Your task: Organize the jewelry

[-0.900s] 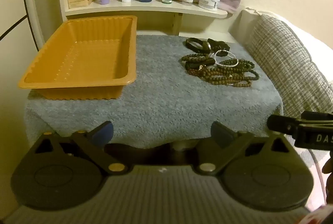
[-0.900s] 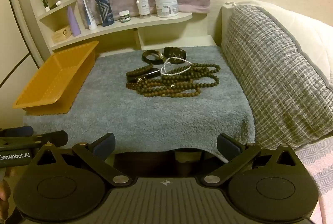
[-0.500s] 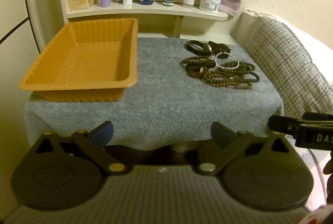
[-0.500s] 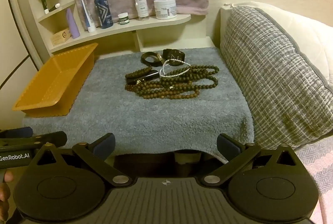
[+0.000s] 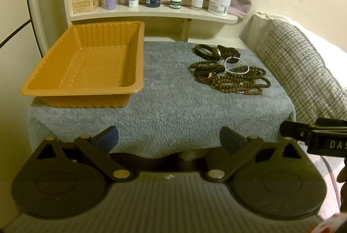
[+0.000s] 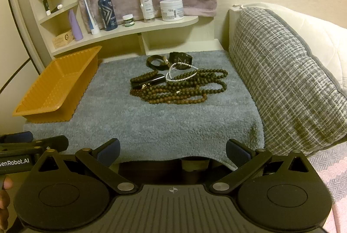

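Left gripper [image 5: 169, 137]: spread wide, nothing between the fingers, poised over the near edge of the grey towel [image 5: 173, 103]. Right gripper [image 6: 172, 149]: likewise spread wide and empty, over the same near edge, just beside the left one. Pile of jewelry [image 6: 177, 83]: on the far right part of the towel, well ahead of both grippers, ahead and to the right of the left one, almost straight ahead of the right one. In the pile: brown bead strands [image 6: 173, 94] nearest, a white bead bracelet [image 6: 180, 73] on top, a black watch [image 6: 180, 58] and a dark bangle [image 6: 157, 61] at the far end. Orange tray [image 5: 91, 64]: on the far left part of the towel, apart from the pile, ahead and to the left of the left gripper. Behind: shelf [image 5: 151, 14] with bottles and jars. At the right: grey checked cushion [image 6: 282, 81].
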`<state>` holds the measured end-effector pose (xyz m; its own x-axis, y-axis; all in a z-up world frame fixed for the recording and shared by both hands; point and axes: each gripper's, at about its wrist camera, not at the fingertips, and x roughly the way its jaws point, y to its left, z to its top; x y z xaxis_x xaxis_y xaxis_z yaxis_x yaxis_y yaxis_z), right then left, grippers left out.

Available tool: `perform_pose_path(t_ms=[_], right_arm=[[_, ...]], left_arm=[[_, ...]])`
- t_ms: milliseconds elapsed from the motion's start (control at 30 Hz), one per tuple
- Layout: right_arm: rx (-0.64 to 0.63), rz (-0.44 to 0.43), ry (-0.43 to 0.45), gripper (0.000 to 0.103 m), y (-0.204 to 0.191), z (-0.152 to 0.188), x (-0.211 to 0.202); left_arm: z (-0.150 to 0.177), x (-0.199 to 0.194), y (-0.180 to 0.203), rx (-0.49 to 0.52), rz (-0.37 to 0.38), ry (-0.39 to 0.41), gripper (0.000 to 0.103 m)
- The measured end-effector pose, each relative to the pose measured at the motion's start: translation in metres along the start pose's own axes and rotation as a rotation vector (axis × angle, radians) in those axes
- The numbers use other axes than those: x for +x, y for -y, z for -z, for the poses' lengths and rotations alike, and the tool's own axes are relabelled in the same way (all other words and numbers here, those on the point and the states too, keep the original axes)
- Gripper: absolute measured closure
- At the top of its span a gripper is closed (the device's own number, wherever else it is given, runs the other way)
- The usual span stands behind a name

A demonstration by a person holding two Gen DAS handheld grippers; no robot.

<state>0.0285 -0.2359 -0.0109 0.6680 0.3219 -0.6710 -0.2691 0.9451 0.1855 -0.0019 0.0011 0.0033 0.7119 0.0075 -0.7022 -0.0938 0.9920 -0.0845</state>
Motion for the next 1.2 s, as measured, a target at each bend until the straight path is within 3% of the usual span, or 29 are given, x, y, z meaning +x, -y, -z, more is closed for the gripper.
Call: perform_pose_path(t_ms=[1200], right_arm=[[0.001, 0.003, 0.006, 0.0, -0.0007, -0.0013, -0.0008]], left_arm=[[-0.0031, -0.0012, 0.0014, -0.001, -0.002, 0.004, 0.004]])
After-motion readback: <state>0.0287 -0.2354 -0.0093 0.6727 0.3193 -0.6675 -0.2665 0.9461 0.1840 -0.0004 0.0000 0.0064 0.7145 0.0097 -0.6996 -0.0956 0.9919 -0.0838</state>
